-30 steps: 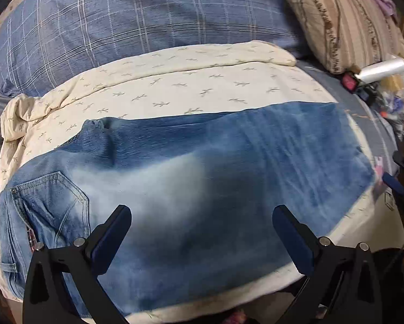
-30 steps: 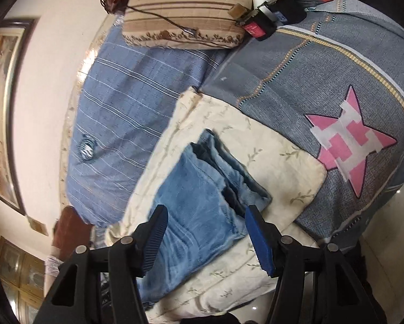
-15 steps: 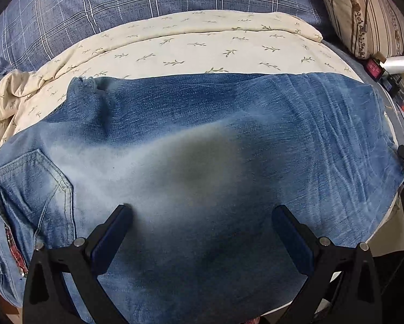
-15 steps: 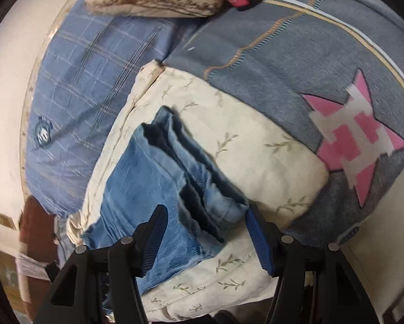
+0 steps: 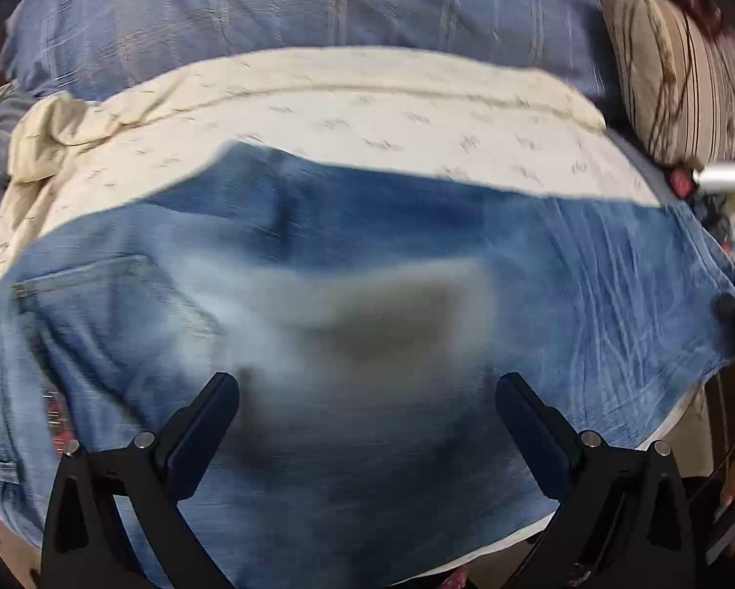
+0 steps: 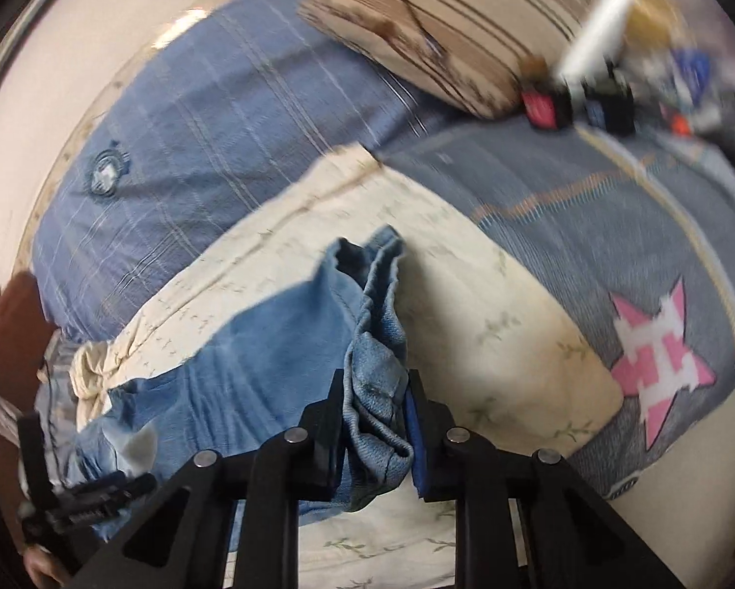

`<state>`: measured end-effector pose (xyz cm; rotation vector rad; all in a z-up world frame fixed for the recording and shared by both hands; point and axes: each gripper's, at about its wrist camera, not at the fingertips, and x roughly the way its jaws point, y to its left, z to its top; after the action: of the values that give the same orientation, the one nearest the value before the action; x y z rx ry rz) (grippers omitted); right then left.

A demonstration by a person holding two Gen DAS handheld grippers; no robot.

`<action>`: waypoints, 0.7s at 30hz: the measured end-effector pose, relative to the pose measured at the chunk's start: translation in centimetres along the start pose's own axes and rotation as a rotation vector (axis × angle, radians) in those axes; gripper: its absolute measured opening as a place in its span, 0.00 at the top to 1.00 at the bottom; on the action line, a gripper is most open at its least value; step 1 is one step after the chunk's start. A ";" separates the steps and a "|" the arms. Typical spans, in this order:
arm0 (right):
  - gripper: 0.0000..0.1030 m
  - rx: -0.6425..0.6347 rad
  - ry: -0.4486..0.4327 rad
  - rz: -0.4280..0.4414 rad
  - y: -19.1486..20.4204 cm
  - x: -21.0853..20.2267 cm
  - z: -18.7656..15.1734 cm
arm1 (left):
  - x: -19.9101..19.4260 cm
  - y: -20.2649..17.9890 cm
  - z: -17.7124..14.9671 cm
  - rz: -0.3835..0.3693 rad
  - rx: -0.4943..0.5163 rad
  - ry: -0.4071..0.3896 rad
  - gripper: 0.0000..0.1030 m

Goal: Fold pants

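Note:
Blue jeans [image 5: 367, 304] lie spread flat on a cream leaf-print cloth [image 5: 367, 113], with a back pocket at the left. My left gripper [image 5: 367, 392] is open, hovering just over the faded middle of the jeans. In the right wrist view my right gripper [image 6: 373, 392] is shut on the bunched leg hems of the jeans [image 6: 374, 373], and the denim [image 6: 249, 368] stretches away to the left. The left gripper also shows in the right wrist view [image 6: 72, 491] at the lower left edge.
A blue plaid pillow [image 5: 293, 5] lies behind the cloth. A striped beige cushion [image 5: 686, 83] is at the far right. Grey bedding with a pink star [image 6: 657, 363] lies right of the cloth. Small clutter [image 6: 588, 103] sits near the cushion.
My right gripper moved forward onto the leg hems and closed on them, bunching the denim. My left gripper stayed open over the jeans, and its view shifted slightly.

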<state>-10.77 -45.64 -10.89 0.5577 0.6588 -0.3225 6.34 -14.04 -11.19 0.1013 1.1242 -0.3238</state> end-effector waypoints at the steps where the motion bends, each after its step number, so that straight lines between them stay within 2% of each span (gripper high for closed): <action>1: 0.79 -0.023 -0.017 0.005 1.0 -0.5 0.0 | -0.7 0.9 0.1 -0.005 -0.015 -0.013 0.00; 7: 0.79 -0.154 -0.054 0.079 8.4 -2.6 -0.4 | -4.2 5.1 0.1 -0.026 -0.092 -0.090 0.00; 12: 0.79 -0.284 -0.031 0.153 15.7 -2.5 -2.4 | -6.1 8.0 0.2 -0.033 -0.133 -0.131 0.00; 17: 0.79 -0.358 0.074 0.224 21.0 -0.2 -6.0 | -7.1 10.5 -0.2 -0.022 -0.169 -0.168 0.00; 20: 0.72 -0.379 0.214 0.247 23.0 3.4 -8.7 | -6.6 11.5 -0.5 -0.010 -0.184 -0.156 0.00; 21: 0.64 -0.384 0.289 0.266 23.3 4.8 -9.9 | -6.3 11.6 -0.4 -0.009 -0.189 -0.149 0.00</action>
<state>-1.52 -21.57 -11.58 0.3186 0.8888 0.1381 7.08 -1.65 -6.72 -0.0939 1.0021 -0.2280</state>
